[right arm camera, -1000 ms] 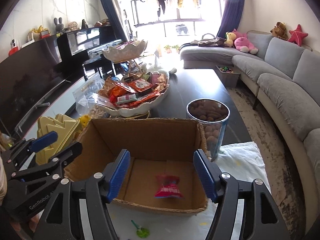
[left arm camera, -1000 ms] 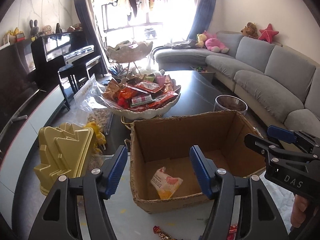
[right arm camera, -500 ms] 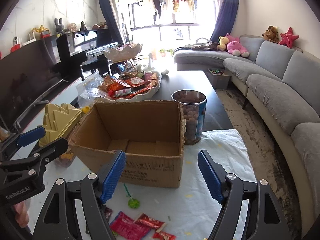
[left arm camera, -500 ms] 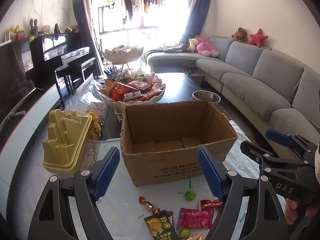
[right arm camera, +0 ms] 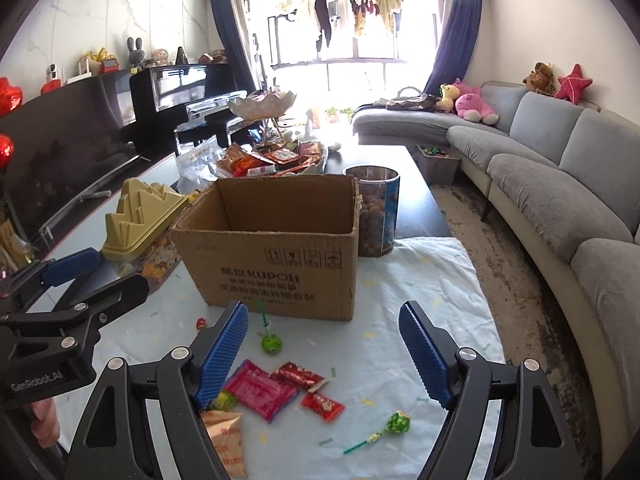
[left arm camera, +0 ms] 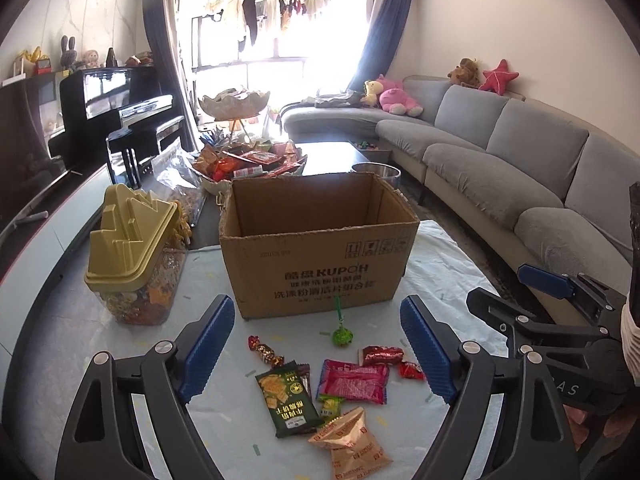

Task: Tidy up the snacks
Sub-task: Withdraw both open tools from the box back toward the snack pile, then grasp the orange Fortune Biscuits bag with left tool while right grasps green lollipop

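On the far half of the pale cloth (left arm camera: 436, 248) that covers the near end of the table stands the cardboard box (left arm camera: 316, 248), open at the top. A second ago both cameras looked down into it, at a snack packet lying on its floor; now both see its printed front wall from farther back, so both hands have pulled away from it toward the near edge of the table. That reads as one drop just finished and the next pick about to begin.

Left of the box, near the left edge, sits the clear tub with the yellow lid (left arm camera: 132, 240); behind the box's right corner is the round tin of nuts (right arm camera: 376, 208).

Between the box and the near edge lie the loose snacks: a green packet (left arm camera: 286, 400), a pink packet (left arm camera: 354, 380), a tan packet (left arm camera: 352, 440), a red packet (right arm camera: 322, 406), and two green lollipops (right arm camera: 271, 342) (right arm camera: 398, 422).

The left gripper (left arm camera: 318, 348) has empty jaws that are spreading wider, hovering over the pile. The right gripper (right arm camera: 322, 348) has its jaws spread and empty too. Most snacks remain outside the box, so I judge the task far from done.
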Motion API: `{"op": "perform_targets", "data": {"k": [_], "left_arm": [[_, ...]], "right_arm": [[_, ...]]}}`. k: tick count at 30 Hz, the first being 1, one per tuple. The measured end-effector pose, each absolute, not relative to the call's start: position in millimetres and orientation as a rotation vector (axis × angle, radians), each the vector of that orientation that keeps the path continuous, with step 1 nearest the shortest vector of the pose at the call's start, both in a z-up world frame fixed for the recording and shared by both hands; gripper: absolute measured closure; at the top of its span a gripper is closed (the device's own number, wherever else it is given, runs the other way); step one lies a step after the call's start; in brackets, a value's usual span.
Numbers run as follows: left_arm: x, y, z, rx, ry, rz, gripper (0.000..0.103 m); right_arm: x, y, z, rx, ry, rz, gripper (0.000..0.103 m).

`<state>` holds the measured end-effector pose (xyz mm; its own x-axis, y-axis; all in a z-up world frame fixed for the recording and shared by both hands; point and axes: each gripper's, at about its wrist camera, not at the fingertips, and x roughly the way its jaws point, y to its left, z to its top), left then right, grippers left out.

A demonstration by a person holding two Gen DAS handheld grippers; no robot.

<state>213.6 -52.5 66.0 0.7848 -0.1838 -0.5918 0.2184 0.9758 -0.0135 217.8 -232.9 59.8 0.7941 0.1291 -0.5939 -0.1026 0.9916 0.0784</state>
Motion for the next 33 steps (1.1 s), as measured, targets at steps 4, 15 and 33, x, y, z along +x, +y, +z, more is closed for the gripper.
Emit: {"op": "perform_targets", "data": {"k": [4,15,33], "left_arm": [[196.0,-59.3,57.6,0.076,0.643,-0.220,0.016],[163.9,-66.1,5.2,0.022,0.764,-0.178,0.015],[175.0,-73.9,-67.0,-0.027,0.904,-0.102,0.023]], "right_arm": [[198.5,-238.6,50.2,0.048,0.645,0.114,0.024],[159.9,-253.3,22.5,0.059,0.638,0.051,0.024],[159.3,-268.8,-57.1,0.086,0.784,0.006,0.024]]}}
